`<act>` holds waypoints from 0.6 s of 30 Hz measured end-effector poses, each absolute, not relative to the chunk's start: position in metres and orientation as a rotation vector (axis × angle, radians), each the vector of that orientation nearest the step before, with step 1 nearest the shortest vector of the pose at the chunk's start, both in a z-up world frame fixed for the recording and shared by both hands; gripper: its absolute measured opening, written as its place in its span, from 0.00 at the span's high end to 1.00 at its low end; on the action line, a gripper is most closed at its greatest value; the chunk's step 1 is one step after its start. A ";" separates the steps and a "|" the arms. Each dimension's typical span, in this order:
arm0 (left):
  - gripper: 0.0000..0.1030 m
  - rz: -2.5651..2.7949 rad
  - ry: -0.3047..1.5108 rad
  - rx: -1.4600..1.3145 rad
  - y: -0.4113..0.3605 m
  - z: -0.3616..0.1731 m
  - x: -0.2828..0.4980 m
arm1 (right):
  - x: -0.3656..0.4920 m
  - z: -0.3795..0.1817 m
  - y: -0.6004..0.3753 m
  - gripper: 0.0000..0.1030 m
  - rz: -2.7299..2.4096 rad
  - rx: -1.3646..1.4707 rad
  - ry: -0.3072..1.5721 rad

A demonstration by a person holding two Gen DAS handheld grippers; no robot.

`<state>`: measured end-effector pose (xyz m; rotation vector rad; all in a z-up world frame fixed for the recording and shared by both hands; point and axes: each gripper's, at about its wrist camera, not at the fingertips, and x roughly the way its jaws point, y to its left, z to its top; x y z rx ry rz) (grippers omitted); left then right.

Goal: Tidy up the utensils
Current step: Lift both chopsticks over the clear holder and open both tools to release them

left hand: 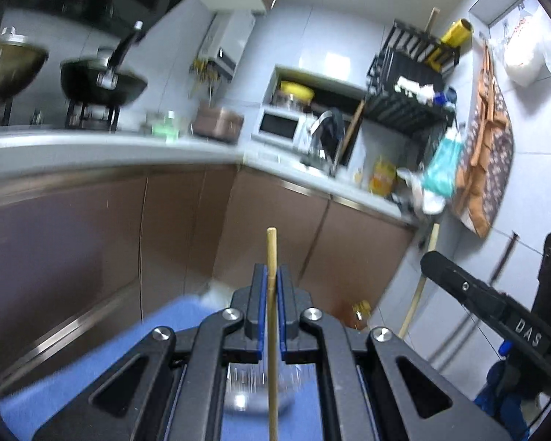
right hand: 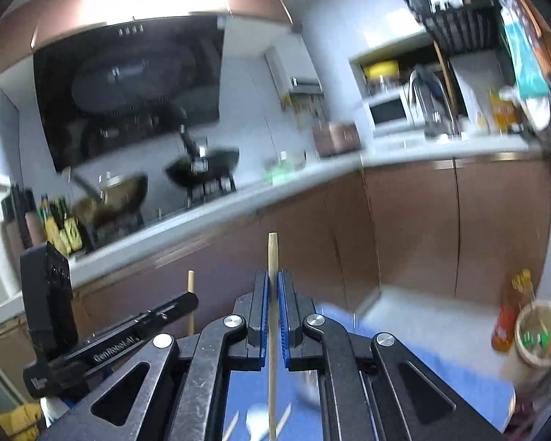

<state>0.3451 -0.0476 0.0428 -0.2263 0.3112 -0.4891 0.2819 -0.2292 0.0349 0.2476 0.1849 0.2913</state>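
My left gripper is shut on a wooden chopstick that stands upright between the blue pads, its tip above the fingers. My right gripper is shut on a second wooden chopstick, also upright. Both are lifted above a blue mat, which also shows in the right wrist view. A clear glass container sits blurred on the mat below the left gripper. A white spoon and two more chopsticks lie on the mat under the right gripper. The left gripper shows at the left of the right wrist view.
Brown cabinet fronts and a grey counter lie ahead. A wok stands on the stove. A sink faucet and microwave are further along. A paper cup and orange bottle stand at the right.
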 end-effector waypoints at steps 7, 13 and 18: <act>0.96 -0.410 0.215 -0.233 -0.082 0.040 0.407 | 0.344 0.025 -0.234 0.95 0.232 0.213 0.112; 0.96 -0.349 0.201 -0.233 -0.103 0.005 0.441 | 0.375 -0.021 -0.239 0.94 0.167 0.180 0.127; 0.95 -0.307 0.201 -0.235 -0.112 -0.035 0.454 | 0.384 -0.056 -0.240 0.94 0.132 0.162 0.148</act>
